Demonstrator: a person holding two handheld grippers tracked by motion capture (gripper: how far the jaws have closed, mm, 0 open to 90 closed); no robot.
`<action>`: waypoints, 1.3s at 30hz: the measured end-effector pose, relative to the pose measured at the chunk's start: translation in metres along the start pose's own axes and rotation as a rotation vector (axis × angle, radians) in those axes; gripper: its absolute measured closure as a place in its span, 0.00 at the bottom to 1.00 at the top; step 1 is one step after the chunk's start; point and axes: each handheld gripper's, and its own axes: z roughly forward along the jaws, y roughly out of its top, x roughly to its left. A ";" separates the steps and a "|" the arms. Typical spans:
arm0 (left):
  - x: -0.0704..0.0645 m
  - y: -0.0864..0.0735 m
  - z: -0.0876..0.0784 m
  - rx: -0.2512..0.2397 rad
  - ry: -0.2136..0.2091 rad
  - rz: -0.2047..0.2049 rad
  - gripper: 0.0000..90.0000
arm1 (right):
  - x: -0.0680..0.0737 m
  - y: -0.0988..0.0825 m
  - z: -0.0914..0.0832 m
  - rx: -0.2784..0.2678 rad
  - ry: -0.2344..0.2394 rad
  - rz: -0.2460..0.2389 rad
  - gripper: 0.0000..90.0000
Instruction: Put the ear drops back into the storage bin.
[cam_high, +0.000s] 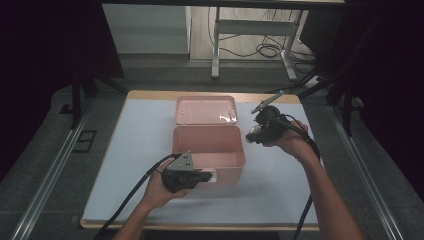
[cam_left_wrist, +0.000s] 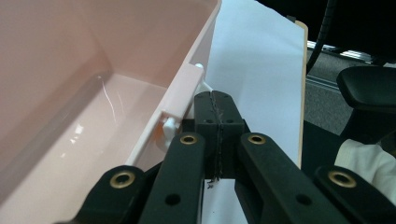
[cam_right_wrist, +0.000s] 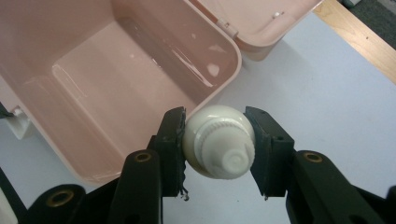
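Clamped in the right gripper (cam_right_wrist: 218, 149), nearest the lens, is a cream-white bottle (cam_right_wrist: 219, 140), its ribbed cap end facing the camera; both pads press on its sides. It hangs just beside the right rim of the open pink storage box (cam_high: 209, 145), above the white-covered counter (cam_high: 280, 190). At the box's near wall, the left gripper (cam_high: 202, 176) is clenched tight with nothing between its jaws, next to the box's white latch (cam_left_wrist: 180, 95). Its hinged lid (cam_high: 206, 109) lies flat behind the box.

Cream screw-capped bottle (cam_right_wrist: 218, 141), perhaps a tube, cap toward camera, above table beside open pink box (cam_right_wrist: 70, 116).
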 end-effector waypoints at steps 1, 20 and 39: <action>0.000 0.000 0.000 0.000 0.000 0.000 1.00 | 0.001 0.001 0.000 -0.001 0.000 -0.002 0.67; 0.000 0.000 0.000 -0.004 -0.001 -0.001 1.00 | 0.012 0.023 0.002 -0.012 0.011 -0.032 0.67; 0.001 0.000 0.000 0.000 0.000 0.005 1.00 | 0.030 0.048 0.028 -0.008 0.049 -0.065 0.67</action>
